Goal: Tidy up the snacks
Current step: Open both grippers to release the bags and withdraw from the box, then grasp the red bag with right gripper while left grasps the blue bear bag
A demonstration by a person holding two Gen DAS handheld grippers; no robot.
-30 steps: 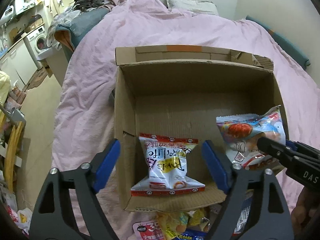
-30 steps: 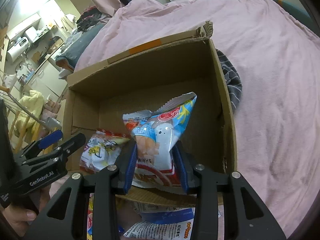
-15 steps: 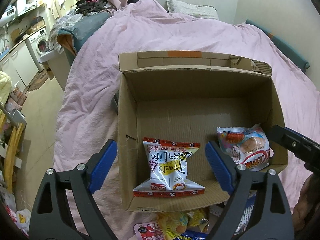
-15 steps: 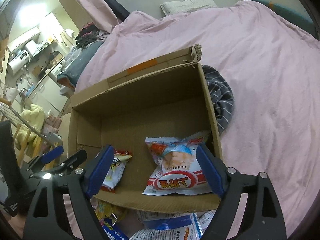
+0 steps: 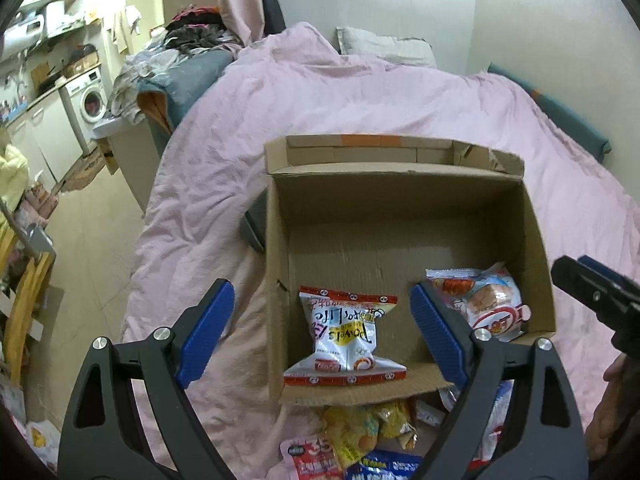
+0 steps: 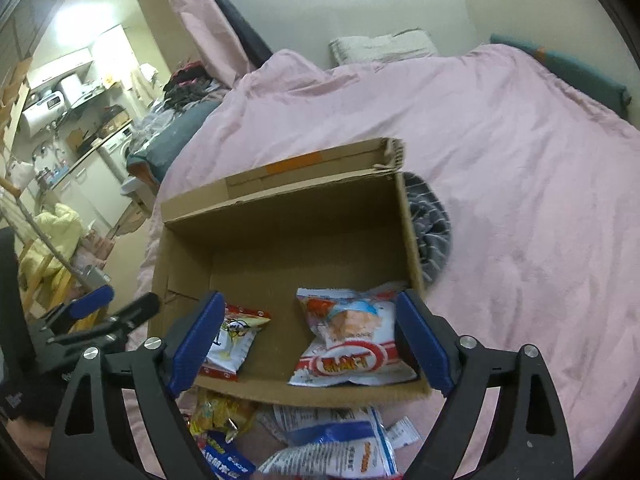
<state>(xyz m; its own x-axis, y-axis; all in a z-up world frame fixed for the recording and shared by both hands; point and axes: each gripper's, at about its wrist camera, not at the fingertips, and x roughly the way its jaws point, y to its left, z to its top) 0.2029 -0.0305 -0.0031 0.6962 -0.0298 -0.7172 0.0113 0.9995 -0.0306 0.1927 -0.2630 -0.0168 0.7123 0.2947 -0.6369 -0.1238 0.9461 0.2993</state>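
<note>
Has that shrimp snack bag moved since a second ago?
Yes. The shrimp bag stood upright, pinched in the right claw; the claw's jaws have just been opening, and it now lies flat by the box's right wall.

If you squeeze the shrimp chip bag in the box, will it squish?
Probably: the shrimp chip bag looks puffed with air, so it should give and feel light. Its glossy wrapper may slip. The chips inside could crack.

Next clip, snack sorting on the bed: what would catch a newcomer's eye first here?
Probably the open cardboard box standing on the pink duvet, with two snack bags lying flat on its floor: a white-and-yellow bag near the front left and a shrimp cracker bag at the front right. Next, the loose pile of snack packets on the bed just in front of the box.
</note>
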